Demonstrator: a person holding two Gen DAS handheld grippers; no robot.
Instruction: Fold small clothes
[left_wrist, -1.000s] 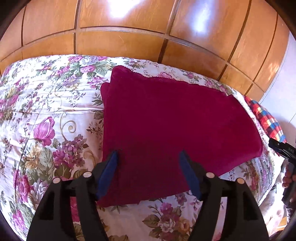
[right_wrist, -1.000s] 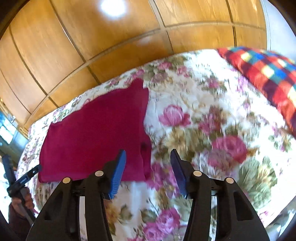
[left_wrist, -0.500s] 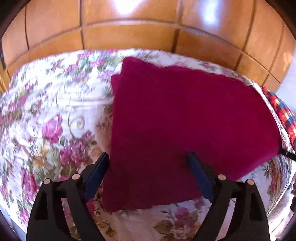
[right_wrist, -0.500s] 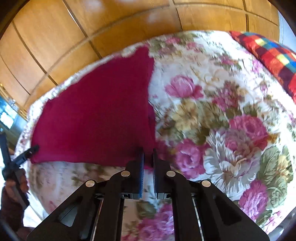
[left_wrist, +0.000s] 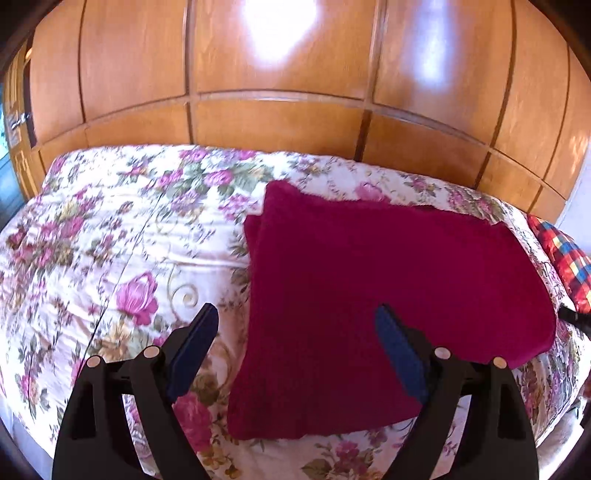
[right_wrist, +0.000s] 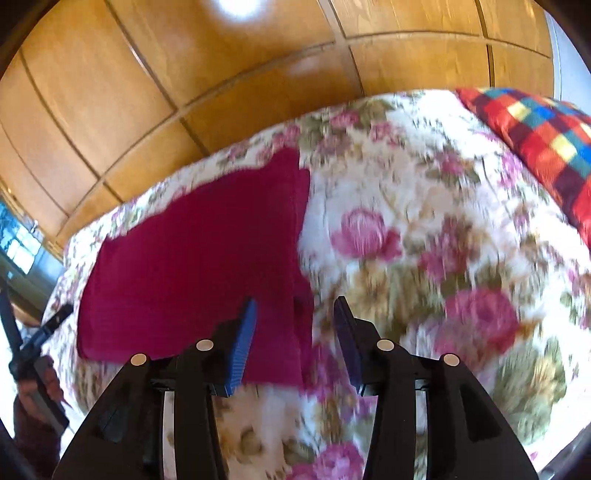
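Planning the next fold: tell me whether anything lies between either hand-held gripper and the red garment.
Nothing visible does. The left hand-held gripper is open, over the red garment itself. The right hand-held gripper is open, at its near corner. Only floral bedspread lies around.

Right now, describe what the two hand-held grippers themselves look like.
The left hand-held gripper has a glossy black plastic body that forks into two angular arms, each with pale round pin heads, and flat dark blue fingers. The right hand-held gripper is built the same, and its brighter blue finger shows fine ribbing. No cables or lettering are visible on either.
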